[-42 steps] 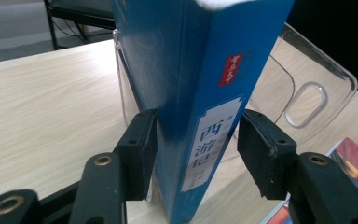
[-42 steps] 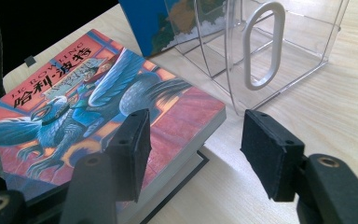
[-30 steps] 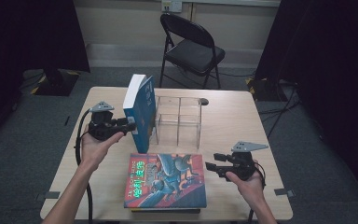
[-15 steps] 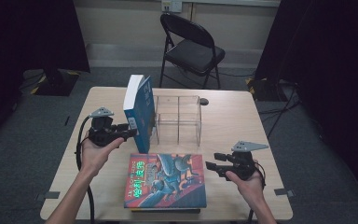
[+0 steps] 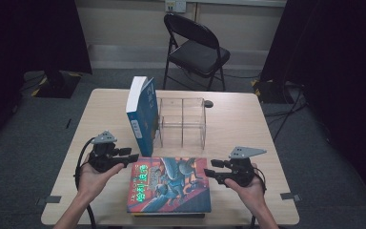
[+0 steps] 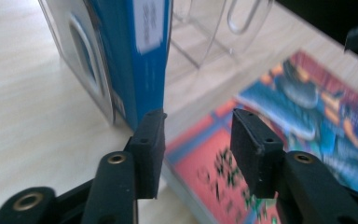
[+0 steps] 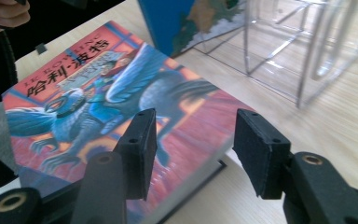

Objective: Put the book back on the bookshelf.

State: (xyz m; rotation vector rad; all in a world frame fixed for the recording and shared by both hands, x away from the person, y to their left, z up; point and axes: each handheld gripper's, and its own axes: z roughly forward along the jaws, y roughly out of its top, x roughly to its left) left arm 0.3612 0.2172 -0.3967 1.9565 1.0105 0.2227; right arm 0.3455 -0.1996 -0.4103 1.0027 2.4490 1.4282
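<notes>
In the high view, the left gripper sits at lower left of the frame, its jaws part open with nothing between them, having just been closing, tips just beside the flat colourful book at lower centre. The right gripper at lower right is also part open and empty, its jaws having just been closing near that book's right edge. Above, a blue book stands upright against the left wall of a clear acrylic rack on the wooden table
</notes>
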